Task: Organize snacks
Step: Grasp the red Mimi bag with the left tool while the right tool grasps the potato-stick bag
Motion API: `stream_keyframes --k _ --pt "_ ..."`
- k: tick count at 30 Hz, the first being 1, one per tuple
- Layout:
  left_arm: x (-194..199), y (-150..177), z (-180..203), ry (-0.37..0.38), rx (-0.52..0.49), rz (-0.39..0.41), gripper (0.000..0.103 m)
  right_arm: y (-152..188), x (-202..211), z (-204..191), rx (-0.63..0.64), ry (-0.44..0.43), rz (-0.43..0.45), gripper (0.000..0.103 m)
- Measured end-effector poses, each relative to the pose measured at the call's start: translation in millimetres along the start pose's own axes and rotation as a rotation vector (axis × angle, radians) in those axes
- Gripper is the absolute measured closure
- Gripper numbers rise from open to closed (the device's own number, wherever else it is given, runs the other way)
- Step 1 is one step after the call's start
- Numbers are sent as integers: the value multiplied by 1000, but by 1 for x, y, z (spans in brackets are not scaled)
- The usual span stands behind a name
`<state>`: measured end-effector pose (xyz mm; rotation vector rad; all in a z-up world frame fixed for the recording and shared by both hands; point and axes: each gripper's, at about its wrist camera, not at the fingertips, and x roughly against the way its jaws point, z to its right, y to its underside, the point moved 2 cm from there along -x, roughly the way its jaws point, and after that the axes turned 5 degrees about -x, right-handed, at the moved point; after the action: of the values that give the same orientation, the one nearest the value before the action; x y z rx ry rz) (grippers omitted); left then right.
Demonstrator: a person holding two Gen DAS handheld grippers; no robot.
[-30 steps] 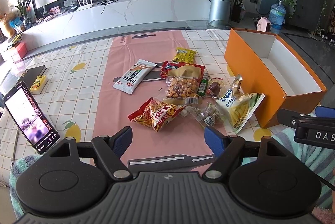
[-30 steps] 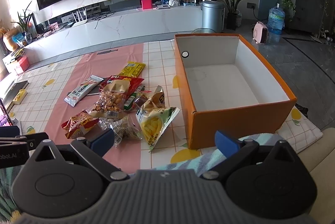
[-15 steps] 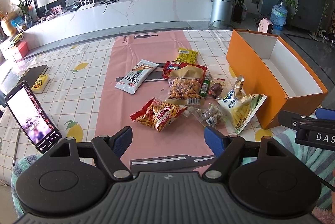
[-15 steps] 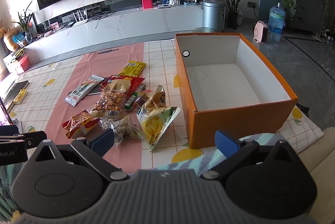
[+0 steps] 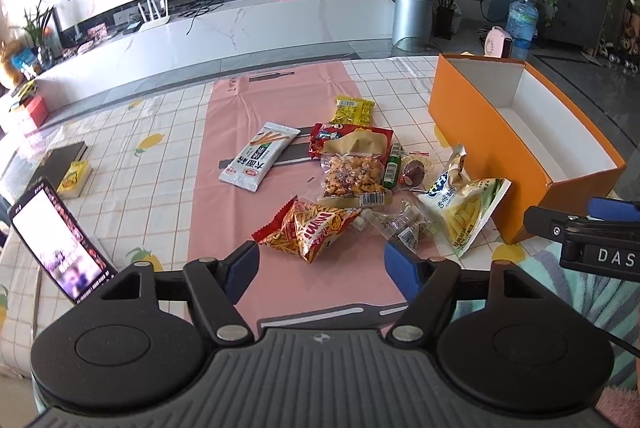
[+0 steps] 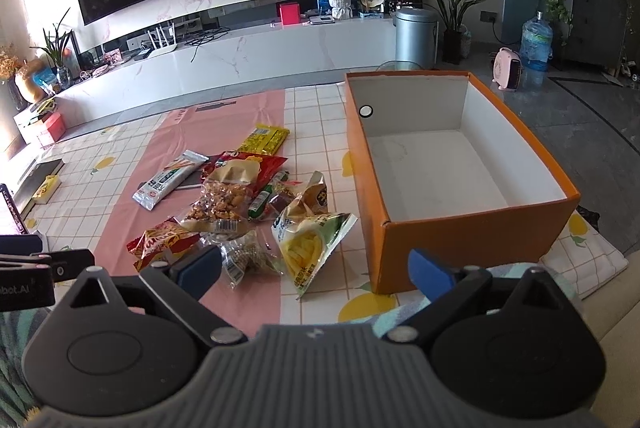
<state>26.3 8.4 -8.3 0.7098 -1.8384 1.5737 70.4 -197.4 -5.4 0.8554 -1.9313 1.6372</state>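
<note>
Left wrist: crinkly foil snack packets (image 5: 360, 187) beside rectangular cardboard box (image 5: 480, 131).

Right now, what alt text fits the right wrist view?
An open right gripper with blue pads, jaws just closing slightly with nothing between them, hovers over a checked tablecloth. Ahead on the right stands an empty orange cardboard box; left of it lies a pile of snack packets, none boxed yet.
</note>
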Motion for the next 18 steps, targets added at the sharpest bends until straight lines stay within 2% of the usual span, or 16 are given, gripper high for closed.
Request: stream_keyframes --k 3,5,8,9,13,16,18 --pt "-5 -4 -3 40 -16 -5 25 1 -11 0 -27 -24 -33 21" --pt "-11 -7 -5 96 -19 -12 35 2 -19 -2 -25 -22 -49 27" --pt "-20 -10 -3 126 -46 -31 47 3 -31 -7 -29 -25 -76 36" --pt "-23 -11 -3 133 -56 -36 47 3 -35 -9 -27 -33 -84 40" --pt "-39 -18 -8 203 -60 -91 45 -1 -48 -20 12 -59 -89 40" --pt "-54 -25 -11 209 -104 -137 35 -7 -57 -30 61 -76 -72 40" --pt "-62 -30 -14 200 -145 -154 34 -10 -64 -36 117 -62 -54 40"
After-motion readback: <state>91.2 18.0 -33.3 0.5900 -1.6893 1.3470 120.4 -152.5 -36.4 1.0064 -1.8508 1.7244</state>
